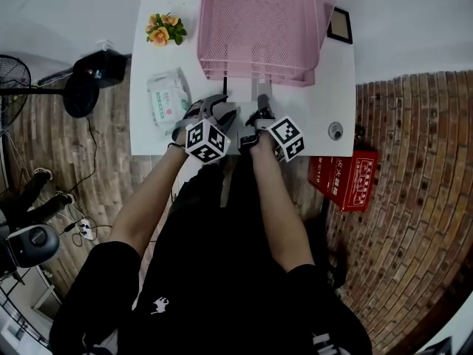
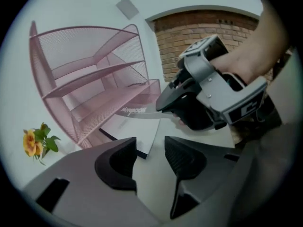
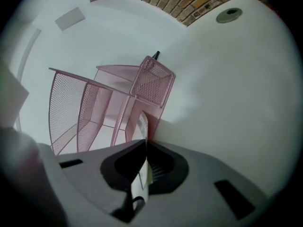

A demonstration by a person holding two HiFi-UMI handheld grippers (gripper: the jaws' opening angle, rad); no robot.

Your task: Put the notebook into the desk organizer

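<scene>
a white table (image 1: 325,87) fills the upper middle of the head view, with the pink mesh desk organizer (image 1: 255,28) standing at its top edge. both grippers sit low on the table, just below the organizer's open front.

the right gripper (image 3: 144,162) is clamped on the notebook (image 3: 142,123). in the right gripper view the thin white book stands edge-on between the two pads, which press on it from both sides. its far end runs up the frame to the foot of the organizer. in the left gripper view the same notebook lies nearly flat across the middle of the frame. its white cover and dark edge lie just above the jaws, and its far end, with a grey printed band, is at the lip of the organizer's lowest tray. whether it rests inside that tray cannot be told.

the left gripper (image 2: 149,157) has its jaws well apart, with only bare table and a corner of the notebook beyond showing in the gap. the pads touch nothing. a hand (image 2: 251,60) grips the right gripper's body at the right of that view.

a small bunch of orange flowers (image 1: 164,29) stands at the table's upper left. a packet of wipes (image 1: 168,98) lies below it, left of the left gripper. a round fitting (image 1: 335,130) sits at the table's right side. a red box (image 1: 347,177) lies on the brick floor below that.
</scene>
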